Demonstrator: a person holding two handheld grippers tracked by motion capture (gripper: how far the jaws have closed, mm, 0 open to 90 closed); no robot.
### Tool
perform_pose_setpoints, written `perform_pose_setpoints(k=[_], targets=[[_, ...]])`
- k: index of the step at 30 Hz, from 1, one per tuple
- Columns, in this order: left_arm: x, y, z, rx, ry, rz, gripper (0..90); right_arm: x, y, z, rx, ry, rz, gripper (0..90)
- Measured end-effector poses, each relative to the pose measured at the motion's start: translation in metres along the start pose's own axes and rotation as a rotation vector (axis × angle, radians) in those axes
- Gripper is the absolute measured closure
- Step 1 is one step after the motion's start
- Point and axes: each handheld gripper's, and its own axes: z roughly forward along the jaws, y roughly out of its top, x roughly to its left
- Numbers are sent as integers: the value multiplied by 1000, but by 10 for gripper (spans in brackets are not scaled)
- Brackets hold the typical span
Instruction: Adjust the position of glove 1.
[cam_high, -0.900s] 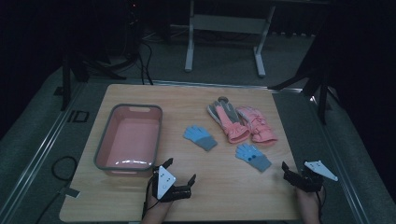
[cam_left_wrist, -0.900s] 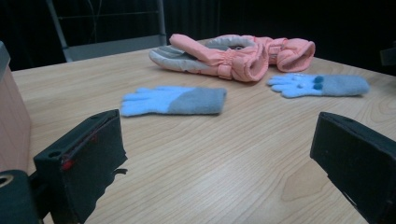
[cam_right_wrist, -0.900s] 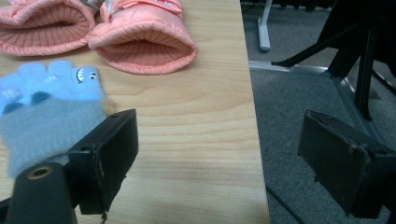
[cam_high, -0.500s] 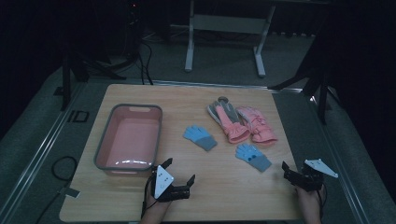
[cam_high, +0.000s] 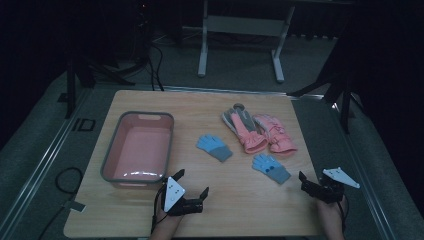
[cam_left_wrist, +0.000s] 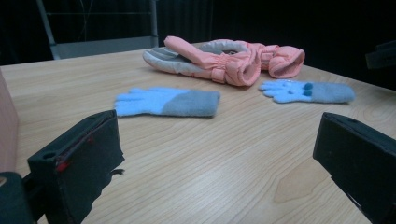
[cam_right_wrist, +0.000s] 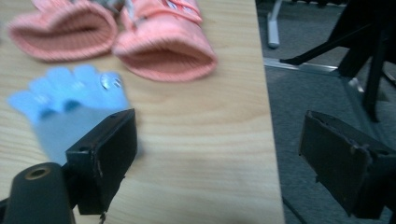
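Two small blue knit gloves lie on the wooden table (cam_high: 240, 200): one (cam_high: 214, 147) (cam_left_wrist: 168, 101) at the middle, the other (cam_high: 270, 168) (cam_left_wrist: 308, 91) (cam_right_wrist: 70, 98) nearer the right. Behind them lie two pink padded gloves (cam_high: 245, 127) (cam_high: 274, 134) (cam_left_wrist: 210, 58) (cam_right_wrist: 163, 42) side by side. My left gripper (cam_high: 191, 182) (cam_left_wrist: 215, 135) rests low near the front edge, open, aimed at the gloves with bare wood between its jaws. My right gripper (cam_high: 307, 182) (cam_right_wrist: 219, 140) hovers open at the table's front right corner, with the second blue glove just left of its left jaw.
A pink tub (cam_high: 137, 150) with a grey rim stands empty on the left half, its wall (cam_left_wrist: 7, 121) close beside my left gripper. The table's right edge (cam_right_wrist: 271, 140) runs between my right gripper's jaws, grey carpet beyond it. A metal stand (cam_high: 240, 25) sits behind the table.
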Motion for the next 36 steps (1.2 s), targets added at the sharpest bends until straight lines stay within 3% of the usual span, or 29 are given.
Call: perform_pose_setpoints(k=[5, 11, 18, 21, 26, 28, 30, 31, 36], targets=[[-1, 0, 0, -1, -1, 9, 13, 10, 23, -4, -42, 8, -28, 119], [0, 0, -1, -5, 7, -7, 13, 20, 51, -3, -53, 32, -61, 118], [0, 0, 0, -7, 3, -9, 13, 29, 81, -8, -99, 85, -33, 140], [0, 0, -1, -7, 4, -7, 14, 34, 94, -11, -106, 96, -42, 146], [0, 0, 0, -5, 5, -6, 14, 45, 113, -15, -123, 195, -87, 161], [0, 0, 0, -6, 5, -3, 14, 48, 119, -15, -132, 262, -80, 171], [0, 0, 0, -6, 5, -3, 14, 49, 121, -16, -140, 277, -77, 193], [0, 0, 0, -5, 4, -3, 14, 55, 127, -16, -147, 299, -117, 202], [-1, 0, 0, 1, 3, 10, 14, 73, 137, -6, -109, 333, -142, 131]])
